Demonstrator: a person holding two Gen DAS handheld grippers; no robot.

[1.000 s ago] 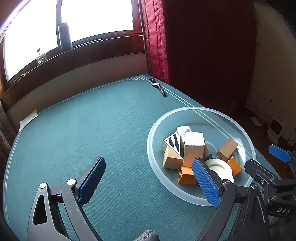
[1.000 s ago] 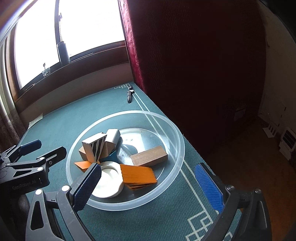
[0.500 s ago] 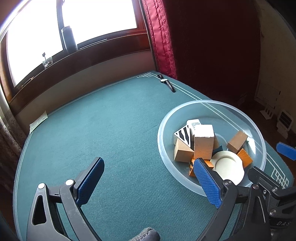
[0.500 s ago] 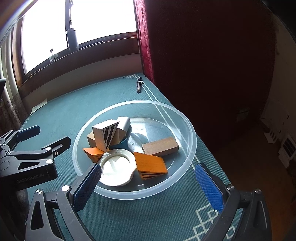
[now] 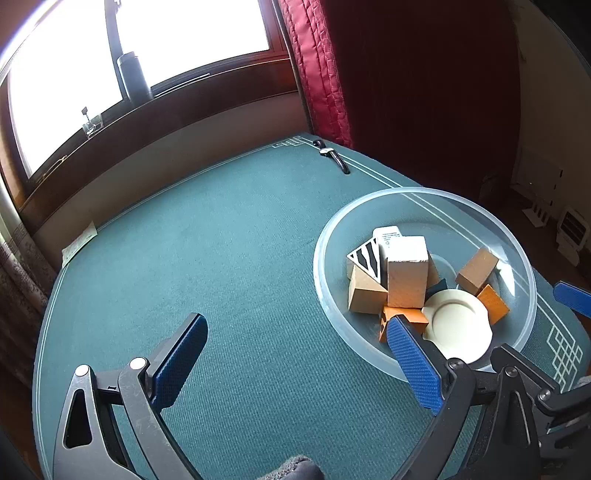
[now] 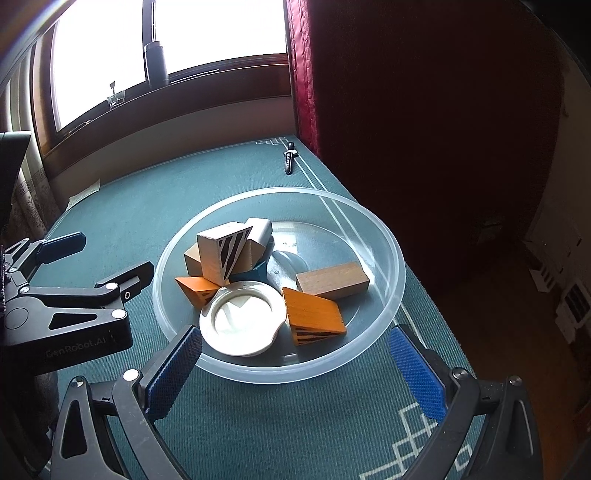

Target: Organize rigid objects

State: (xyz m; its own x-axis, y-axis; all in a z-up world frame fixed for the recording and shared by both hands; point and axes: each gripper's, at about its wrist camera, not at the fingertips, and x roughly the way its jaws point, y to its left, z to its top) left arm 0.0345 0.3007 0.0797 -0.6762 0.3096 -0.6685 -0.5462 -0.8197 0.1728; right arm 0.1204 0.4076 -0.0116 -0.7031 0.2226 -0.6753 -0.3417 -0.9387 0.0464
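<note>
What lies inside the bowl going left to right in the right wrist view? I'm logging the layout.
Small orange wedge → round white dish → large orange wedge with black stripes → brown rectangular wooden block, all inside the clear plastic bowl.

- The left wrist view looks down along its fingers at the table, facing the window; the bowl sits near, to its right.
- The right wrist view faces the same window, close above the bowl.
- Both views share the bowl, the table and the window.
</note>
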